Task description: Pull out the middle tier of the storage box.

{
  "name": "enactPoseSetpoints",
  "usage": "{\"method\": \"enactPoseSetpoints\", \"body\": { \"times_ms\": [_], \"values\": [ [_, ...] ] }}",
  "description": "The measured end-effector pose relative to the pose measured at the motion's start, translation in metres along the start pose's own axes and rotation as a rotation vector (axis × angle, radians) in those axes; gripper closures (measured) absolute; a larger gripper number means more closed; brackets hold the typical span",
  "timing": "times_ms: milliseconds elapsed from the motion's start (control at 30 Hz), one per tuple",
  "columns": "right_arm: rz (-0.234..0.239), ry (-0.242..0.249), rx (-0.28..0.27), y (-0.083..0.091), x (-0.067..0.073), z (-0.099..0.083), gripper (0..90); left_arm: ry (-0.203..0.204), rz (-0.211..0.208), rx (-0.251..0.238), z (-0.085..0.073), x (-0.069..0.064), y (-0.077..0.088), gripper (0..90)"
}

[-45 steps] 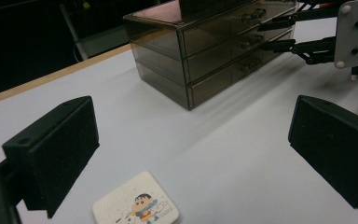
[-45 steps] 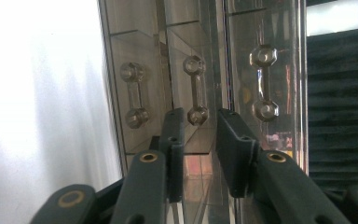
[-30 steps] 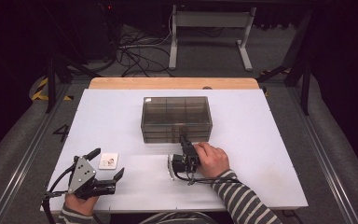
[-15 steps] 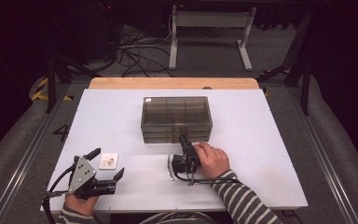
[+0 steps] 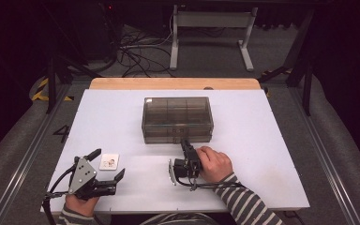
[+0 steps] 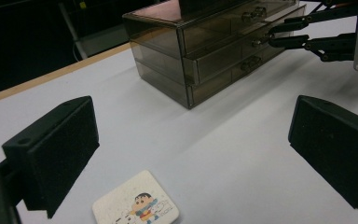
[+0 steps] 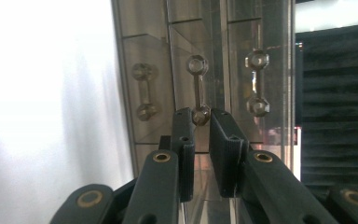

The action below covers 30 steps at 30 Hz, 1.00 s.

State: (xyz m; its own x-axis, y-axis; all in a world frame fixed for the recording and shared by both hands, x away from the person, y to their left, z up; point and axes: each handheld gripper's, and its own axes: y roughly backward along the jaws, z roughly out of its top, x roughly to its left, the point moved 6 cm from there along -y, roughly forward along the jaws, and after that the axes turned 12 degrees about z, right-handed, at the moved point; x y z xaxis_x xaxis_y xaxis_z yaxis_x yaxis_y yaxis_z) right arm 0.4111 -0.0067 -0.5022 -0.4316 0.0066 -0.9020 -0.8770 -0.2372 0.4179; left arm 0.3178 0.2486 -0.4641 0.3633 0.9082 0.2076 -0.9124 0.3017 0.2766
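Observation:
A smoky see-through drawer box (image 5: 177, 117) stands mid-table with three drawers stacked. My right gripper (image 5: 184, 142) reaches its front and is shut on the middle drawer's clear handle (image 7: 198, 88); its pads pinch the handle's near knob in the right gripper view. The left gripper view shows those jaws (image 6: 272, 35) at the same handle. My left gripper (image 5: 108, 165) rests low at the front left, its pads (image 6: 56, 144) spread wide with nothing between them. A small white cartoon card (image 5: 108, 161) lies flat on the table just under and ahead of it, also in the left gripper view as the card (image 6: 137, 207).
The white table (image 5: 262, 154) ends in a wooden strip (image 5: 173, 83) at the far edge. Beyond it are cables and a metal stand on the floor. Dark foam panels show past the box (image 7: 335, 93).

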Motion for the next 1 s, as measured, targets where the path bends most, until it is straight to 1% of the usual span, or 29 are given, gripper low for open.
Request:
{"method": "enactPoseSetpoints", "body": {
  "times_ms": [133,200,300,400,467,533,567,667,733,800,900,967,1000],
  "values": [
    [0.012,-0.009,-0.003,-0.001,0.001,0.000,79.3,-0.001,0.000,0.001,0.000,0.000,0.000,2.4],
    [0.015,-0.007,-0.012,-0.001,0.000,0.000,78.1,-0.001,-0.001,0.002,0.000,0.000,0.000,2.4],
    [0.027,-0.020,-0.017,0.001,-0.001,-0.001,75.4,0.001,-0.003,0.003,0.000,0.000,-0.001,2.4],
    [0.034,-0.018,-0.028,0.002,-0.002,-0.001,74.0,0.004,-0.003,0.004,-0.001,0.000,-0.001,2.4],
    [0.060,-0.033,-0.042,0.004,-0.003,-0.002,71.9,0.002,-0.003,0.006,-0.001,0.000,-0.001,2.3],
    [0.069,-0.037,-0.045,0.005,-0.003,-0.003,71.0,0.002,-0.004,0.007,-0.001,0.000,-0.001,2.3],
    [0.085,-0.051,-0.056,0.008,-0.004,-0.003,69.6,0.000,-0.002,0.006,-0.001,0.000,-0.002,2.3],
    [0.086,-0.056,-0.069,0.010,-0.006,-0.004,68.6,0.001,-0.005,0.009,-0.001,-0.001,-0.002,2.3],
    [0.098,-0.081,-0.087,0.015,-0.010,-0.004,67.3,0.001,-0.006,0.007,-0.001,-0.001,-0.002,2.3],
    [0.100,-0.087,-0.093,0.017,-0.012,-0.005,67.3,0.001,-0.006,0.007,0.000,-0.001,-0.002,2.3],
    [0.103,-0.108,-0.108,0.020,-0.015,-0.006,66.2,0.003,-0.009,0.007,0.000,-0.001,-0.003,2.3],
    [0.122,-0.124,-0.115,0.023,-0.017,-0.007,65.2,0.001,-0.010,0.007,0.000,-0.001,-0.003,2.3],
    [0.122,-0.124,-0.115,0.023,-0.017,-0.007,65.2,0.001,-0.010,0.006,0.000,-0.001,-0.003,2.3]
  ]
}}
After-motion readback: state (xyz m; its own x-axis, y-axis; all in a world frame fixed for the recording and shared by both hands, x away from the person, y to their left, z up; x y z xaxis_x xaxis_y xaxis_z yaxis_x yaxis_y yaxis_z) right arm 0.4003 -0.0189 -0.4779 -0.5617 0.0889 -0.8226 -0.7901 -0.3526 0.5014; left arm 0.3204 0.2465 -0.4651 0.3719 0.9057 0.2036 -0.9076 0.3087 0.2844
